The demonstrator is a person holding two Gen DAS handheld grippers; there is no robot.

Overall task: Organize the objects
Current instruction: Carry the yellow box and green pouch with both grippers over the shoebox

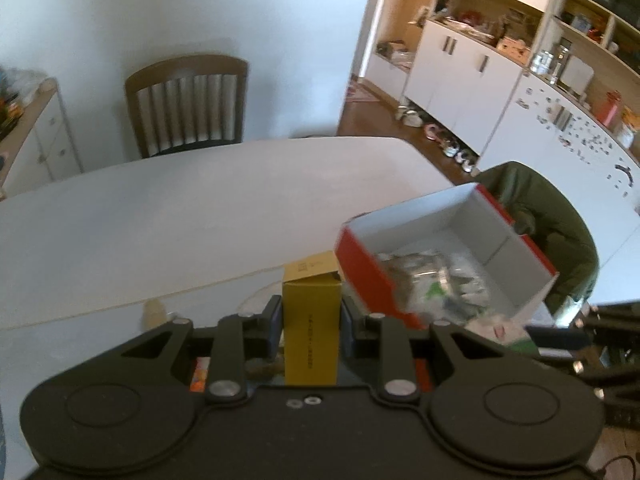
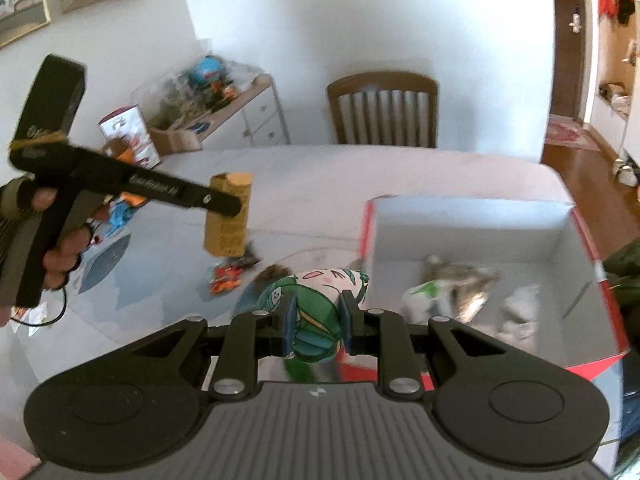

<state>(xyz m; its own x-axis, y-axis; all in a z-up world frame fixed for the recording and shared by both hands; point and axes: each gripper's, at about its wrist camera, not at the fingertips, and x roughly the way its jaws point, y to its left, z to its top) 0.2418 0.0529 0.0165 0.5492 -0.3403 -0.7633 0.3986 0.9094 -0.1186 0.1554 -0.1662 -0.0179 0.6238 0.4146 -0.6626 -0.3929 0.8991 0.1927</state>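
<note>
A yellow carton point(image 1: 311, 322) is clamped upright in the left gripper point(image 1: 311, 316) above the tabletop point(image 1: 180, 220); a green plush pouch point(image 2: 316, 320) is pinched by the right gripper point(image 2: 317, 320) beside the red box point(image 2: 472, 216).

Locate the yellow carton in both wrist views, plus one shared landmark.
Left wrist: yellow carton at bottom centre, upright, clamped between the left gripper fingers.
Right wrist: the same carton at left of centre, held above the table by the left gripper, which reaches in from the left.
Shared landmark: the red box with the white inside, to the right of the carton in both.
</note>
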